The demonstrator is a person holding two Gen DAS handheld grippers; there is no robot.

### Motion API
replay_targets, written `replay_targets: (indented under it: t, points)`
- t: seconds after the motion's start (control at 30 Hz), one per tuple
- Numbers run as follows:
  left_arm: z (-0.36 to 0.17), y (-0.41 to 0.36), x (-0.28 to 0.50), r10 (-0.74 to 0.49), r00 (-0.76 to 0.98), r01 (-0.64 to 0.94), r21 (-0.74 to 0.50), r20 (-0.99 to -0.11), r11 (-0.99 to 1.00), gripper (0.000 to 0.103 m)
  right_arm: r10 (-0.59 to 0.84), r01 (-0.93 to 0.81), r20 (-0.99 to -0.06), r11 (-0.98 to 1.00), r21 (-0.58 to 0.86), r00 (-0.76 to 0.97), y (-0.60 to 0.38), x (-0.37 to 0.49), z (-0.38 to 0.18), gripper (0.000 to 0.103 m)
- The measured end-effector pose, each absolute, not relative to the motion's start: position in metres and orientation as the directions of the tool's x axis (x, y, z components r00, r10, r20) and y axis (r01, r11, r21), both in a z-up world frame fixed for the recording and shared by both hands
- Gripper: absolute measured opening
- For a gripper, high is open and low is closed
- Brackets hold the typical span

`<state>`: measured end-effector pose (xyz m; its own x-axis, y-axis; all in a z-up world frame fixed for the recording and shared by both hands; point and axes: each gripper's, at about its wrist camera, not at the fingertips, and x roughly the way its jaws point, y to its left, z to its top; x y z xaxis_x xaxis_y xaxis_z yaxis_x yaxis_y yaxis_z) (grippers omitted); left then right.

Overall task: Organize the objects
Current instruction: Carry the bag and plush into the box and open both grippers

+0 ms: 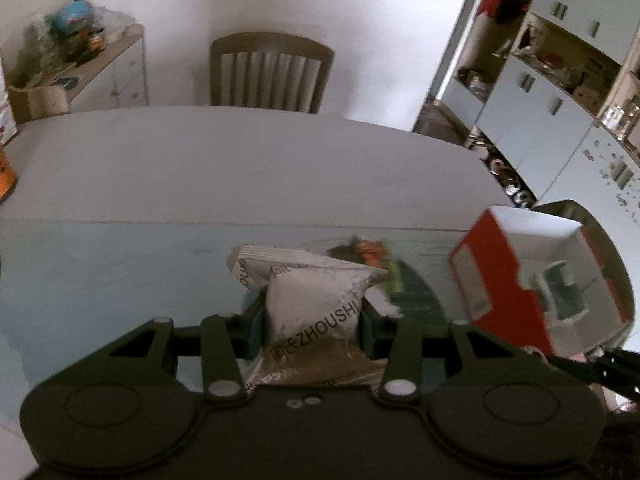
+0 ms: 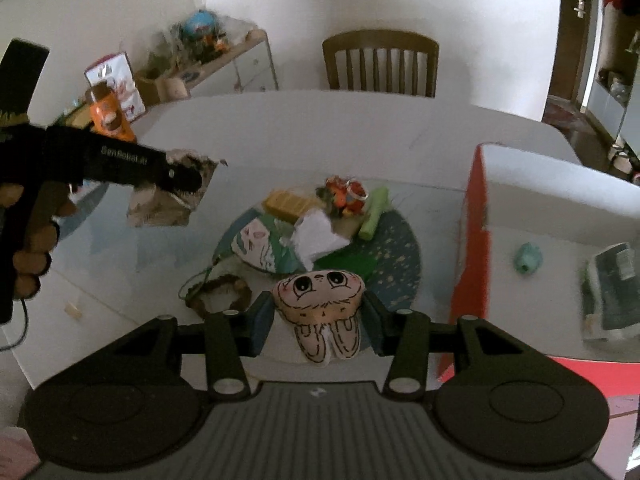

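Task partway, judged from the lay of things. Red-and-white box (image 2: 560, 216) to the right of the right gripper (image 2: 318, 320), already holding a small teal object (image 2: 528, 262) and a dark packet (image 2: 612, 292). Two more items off the table now, one per gripper. Pile still left ahead of the right gripper on the round dark mat (image 2: 400, 264): yellow block (image 2: 288, 202), orange trinket (image 2: 346, 194), green tube (image 2: 374, 214), white crumpled paper (image 2: 316, 238), illustrated card (image 2: 256, 246), plus a brown ring (image 2: 222, 294) off the mat's near-left edge. None of these boxed yet.

Left gripper (image 1: 312, 320) clamped on a white sachet (image 1: 316, 300), jaws pressing both sides, sachet held clear of the table. Sachet crumpled, black print reading ZHOUSHI, brownish contents visible at the lower end near the gripper body. Box (image 1: 532, 280) off to the right of it and slightly ahead.

Right gripper clamped on a small plush charm (image 2: 320, 312), between the pads, raised over the table. Charm soft, beige, cartoon face with big eyes, two stubby outlined legs toward the gripper body. Left gripper also visible far left in the right wrist view, a hand (image 2: 32, 240) around its handle, sachet hanging from the tip.

Remaining, likely: both held items into the box, then the mat pile.
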<state>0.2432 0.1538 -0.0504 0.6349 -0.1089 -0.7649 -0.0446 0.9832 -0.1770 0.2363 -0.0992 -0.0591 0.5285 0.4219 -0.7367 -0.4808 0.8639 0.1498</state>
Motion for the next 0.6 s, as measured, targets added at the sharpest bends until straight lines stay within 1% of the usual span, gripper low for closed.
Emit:
replay_targets:
  t: [0.3,0.6]
  points:
    - [-0.027,0.096,0.242,-0.186,0.640,0.057,-0.196,-0.746,0.979,0.043,0.426,-0.454,-0.698,0.876,0.161,0.575,-0.143,0.231,-0.024,0.047]
    - [-0.022,0.029,0.243,-0.250,0.630,0.153,-0.198,-0.736,0.968,0.043,0.400,-0.399,-0.681,0.901,0.170,0.614,-0.196,0.235,-0.012,0.047]
